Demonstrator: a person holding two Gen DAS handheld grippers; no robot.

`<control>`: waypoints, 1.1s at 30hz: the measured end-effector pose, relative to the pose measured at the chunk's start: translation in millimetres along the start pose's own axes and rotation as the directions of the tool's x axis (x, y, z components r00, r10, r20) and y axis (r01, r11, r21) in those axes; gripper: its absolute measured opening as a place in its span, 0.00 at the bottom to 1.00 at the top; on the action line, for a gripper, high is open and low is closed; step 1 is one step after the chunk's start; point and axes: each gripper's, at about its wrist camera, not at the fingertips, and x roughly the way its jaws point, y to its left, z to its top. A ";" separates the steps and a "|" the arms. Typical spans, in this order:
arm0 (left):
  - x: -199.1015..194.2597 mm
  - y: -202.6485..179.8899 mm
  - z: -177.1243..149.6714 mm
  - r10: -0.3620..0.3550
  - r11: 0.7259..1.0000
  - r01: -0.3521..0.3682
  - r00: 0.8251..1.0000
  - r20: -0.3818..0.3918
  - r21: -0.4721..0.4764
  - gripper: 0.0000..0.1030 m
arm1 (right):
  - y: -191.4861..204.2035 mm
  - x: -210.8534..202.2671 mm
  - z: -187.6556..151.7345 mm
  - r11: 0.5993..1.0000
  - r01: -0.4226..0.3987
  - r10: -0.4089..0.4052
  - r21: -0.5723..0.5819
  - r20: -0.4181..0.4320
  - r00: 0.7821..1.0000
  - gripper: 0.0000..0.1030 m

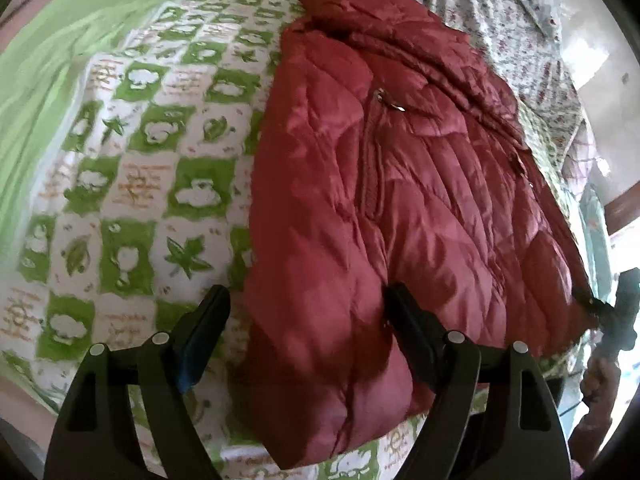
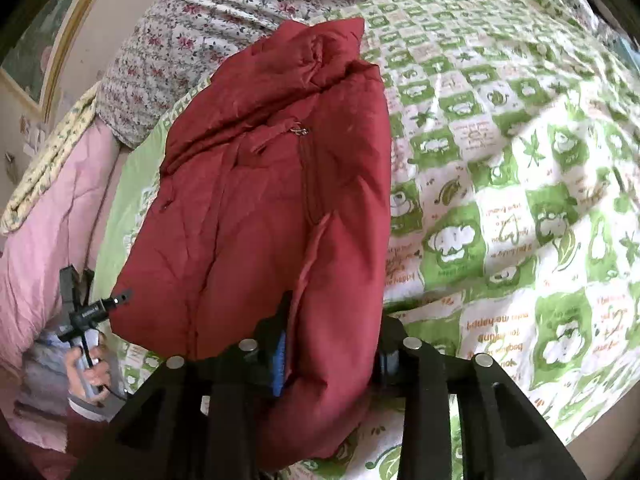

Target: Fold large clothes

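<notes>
1. Right gripper (image 2: 332,344) pinches the near hem of the red puffer jacket (image 2: 272,184), its pads sunk into the padding.
2. Left gripper (image 1: 308,320) is spread wide over the jacket's other near corner, one finger on the bedspread (image 1: 132,184), the other on the fabric, gripping nothing.
3. Already narrowed lengthwise, the jacket lies on the bed, collar at the far end.
4. Judged step: taking hold of the hem for a fold toward the collar.
5. Next, the left gripper likely must clamp its corner before both lift together.
</notes>
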 end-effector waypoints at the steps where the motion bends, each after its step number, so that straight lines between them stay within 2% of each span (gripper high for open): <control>1: 0.1 -1.6 -1.5 -0.004 1.000 0.004 1.000 0.000 0.008 0.79 | 0.5 0.2 -0.7 1.000 0.000 0.000 -0.004 0.000 1.000 0.39; 5: 4.2 -10.0 -5.2 -0.025 0.999 0.025 1.000 -0.008 0.037 0.78 | 0.6 3.1 -4.2 1.000 -0.002 0.002 -0.006 -0.004 1.000 0.43; 10: -1.8 -2.6 -2.1 -0.017 1.000 0.017 1.000 0.010 0.008 0.78 | -0.9 3.1 -5.1 1.000 -0.010 0.010 0.000 -0.003 1.000 0.44; 14: -3.3 1.2 -1.4 -0.053 0.999 0.053 0.999 0.011 0.003 0.78 | -2.6 4.0 -5.0 1.000 -0.015 0.015 0.004 -0.004 1.000 0.44; 17: 0.6 -7.1 -4.5 -0.070 0.997 0.070 0.998 -0.004 0.038 0.69 | -3.3 3.6 -6.3 1.000 -0.024 0.024 0.015 -0.004 1.000 0.45; 18: 0.2 -10.1 -5.3 -0.062 0.997 0.062 0.998 0.003 0.052 0.61 | -3.5 3.5 -6.4 1.000 -0.026 0.026 0.016 -0.004 1.000 0.45; 19: -0.6 -12.3 -5.7 -0.065 0.996 0.064 0.998 0.007 0.059 0.48 | -3.7 3.5 -6.6 1.000 -0.027 0.027 0.016 -0.004 1.000 0.45; 21: -4.7 -13.1 -5.4 -0.094 0.994 0.093 0.995 0.018 0.066 0.29 | -3.3 3.5 -6.9 1.000 -0.030 0.030 0.009 -0.003 1.000 0.47; 22: -7.2 -13.8 -5.0 -0.105 0.992 0.103 0.994 0.024 0.071 0.23 | -1.5 3.5 -7.2 1.000 -0.024 0.024 -0.005 -0.002 1.000 0.47; 24: -15.8 -20.2 -6.2 -0.109 0.989 0.103 0.993 0.052 0.104 0.19 | 2.7 2.2 -7.5 0.999 -0.023 0.024 -0.026 0.008 1.000 0.36; 27: -31.0 -30.9 -6.8 -0.111 0.985 0.095 0.988 0.104 0.147 0.18 | 7.9 -2.2 -6.3 0.998 -0.042 0.044 -0.042 0.028 0.999 0.27; 33: -55.2 -37.4 4.5 -0.156 0.980 0.131 0.972 0.174 0.147 0.16 | 13.9 -15.7 2.4 0.992 -0.115 0.119 -0.045 0.083 0.989 0.23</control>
